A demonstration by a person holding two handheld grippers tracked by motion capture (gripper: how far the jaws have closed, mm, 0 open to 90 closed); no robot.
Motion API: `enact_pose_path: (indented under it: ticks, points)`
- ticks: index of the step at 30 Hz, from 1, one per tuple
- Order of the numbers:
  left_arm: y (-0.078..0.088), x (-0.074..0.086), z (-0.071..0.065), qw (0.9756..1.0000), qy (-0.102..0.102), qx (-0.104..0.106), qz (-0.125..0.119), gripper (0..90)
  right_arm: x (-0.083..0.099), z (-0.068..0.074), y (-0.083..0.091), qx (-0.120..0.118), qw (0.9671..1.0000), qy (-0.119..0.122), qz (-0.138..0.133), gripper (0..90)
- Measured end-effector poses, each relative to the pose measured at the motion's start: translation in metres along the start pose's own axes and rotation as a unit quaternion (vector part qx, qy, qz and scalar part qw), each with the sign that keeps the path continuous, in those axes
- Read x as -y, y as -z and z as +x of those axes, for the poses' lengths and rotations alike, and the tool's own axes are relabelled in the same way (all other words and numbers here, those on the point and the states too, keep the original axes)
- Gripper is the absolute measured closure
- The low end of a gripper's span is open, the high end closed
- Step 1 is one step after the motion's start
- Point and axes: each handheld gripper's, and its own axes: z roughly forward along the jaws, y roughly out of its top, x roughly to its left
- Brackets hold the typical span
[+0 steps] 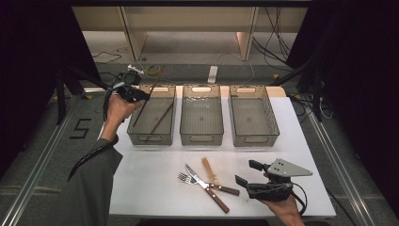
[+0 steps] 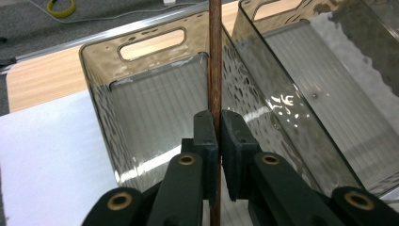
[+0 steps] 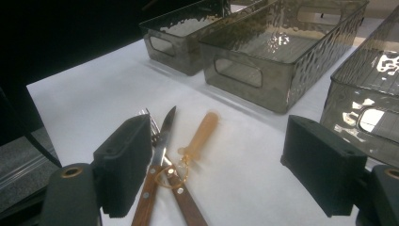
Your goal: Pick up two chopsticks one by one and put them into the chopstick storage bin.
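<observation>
Left gripper [image 1: 136, 94] had its jaws clamped tight on a chopstick [image 2: 215, 56], thin brown wood, held over the left bin [image 1: 136, 137]. In the left gripper view the stick ran straight up between the pads, grip looked to be somewhere along the shaft, with length showing both above and below the jaws. A second chopstick [image 1: 161, 117] already lay slanted inside that same bin.

Handling guess: the stick was light, stiff, smooth and narrow, so likely to pivot or slip in a two-pad pinch; a hold near mid-length, squarely across the pads, seemed safest. Not fragile. It should drop cleanly if released low over the bin floor.

Right gripper [image 1: 255, 179] sat over the near right of the table [image 1: 141, 188], jaws wide, nothing between them. Just left of it lay a fork [image 1: 184, 178], a knife [image 1: 207, 188] with a wooden handle, and an orange plastic utensil [image 1: 209, 170], crossed in a loose pile. What type the orange one was, could not tell.

Middle bin [image 1: 202, 137] and right bin [image 1: 254, 137] looked empty.

Writing: a "5" [image 1: 81, 128] marked on the floor left of the table. No brands or labels readable on bins, cutlery or grippers.
</observation>
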Motion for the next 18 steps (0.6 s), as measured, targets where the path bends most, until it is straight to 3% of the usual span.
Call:
enact_pose_path:
  ticks: [9, 18]
  points:
    - [-0.013, 0.009, 0.002, 1.0, 0.006, -0.003, -0.005, 84.6, 0.0, 0.0, 0.0, 0.0, 1.0, -0.001, -0.001, 25.0]
    - [-0.021, 0.017, 0.002, 0.9998, -0.008, -0.019, -0.001, 84.5, 0.0, 0.001, 0.0, 0.001, 1.0, 0.0, 0.001, 25.1]
